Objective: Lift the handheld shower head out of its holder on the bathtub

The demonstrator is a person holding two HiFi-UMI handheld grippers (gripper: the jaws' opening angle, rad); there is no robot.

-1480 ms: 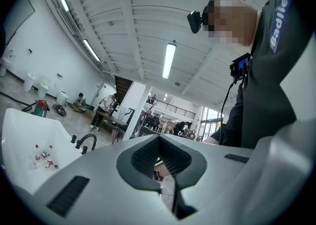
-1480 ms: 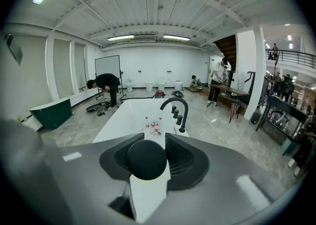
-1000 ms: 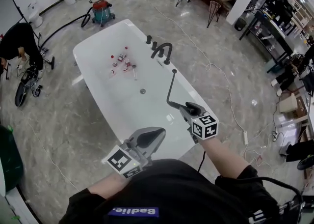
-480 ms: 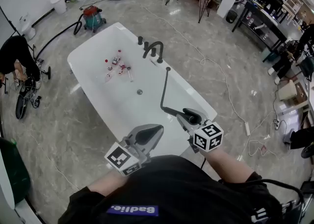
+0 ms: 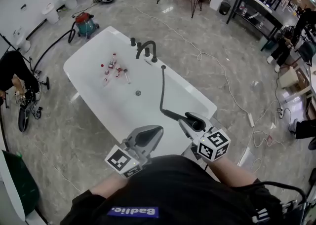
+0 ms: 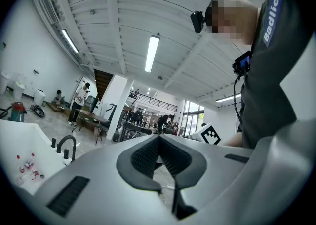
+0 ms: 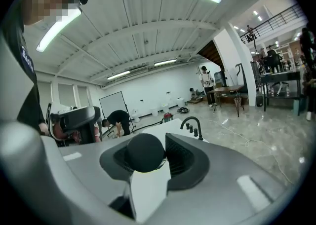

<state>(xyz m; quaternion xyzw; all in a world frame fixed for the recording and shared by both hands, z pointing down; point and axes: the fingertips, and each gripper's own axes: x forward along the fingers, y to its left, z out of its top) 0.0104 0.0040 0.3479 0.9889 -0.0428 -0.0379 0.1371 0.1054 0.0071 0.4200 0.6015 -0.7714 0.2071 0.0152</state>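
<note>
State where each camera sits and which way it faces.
Head view: on the head, steeply down at the tub; forearms, torso, left tool, right tool.
Left tool view: on that tool, level, faucet at lower left; torso at right.
Right tool view: on that tool, past the gripped shower head towards the faucet; torso at left.
Shared: faucet in all three.

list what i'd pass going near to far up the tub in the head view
left claw → right claw shut on the shower head → drain → bottles → faucet → vacuum on the floor beyond the tub
</note>
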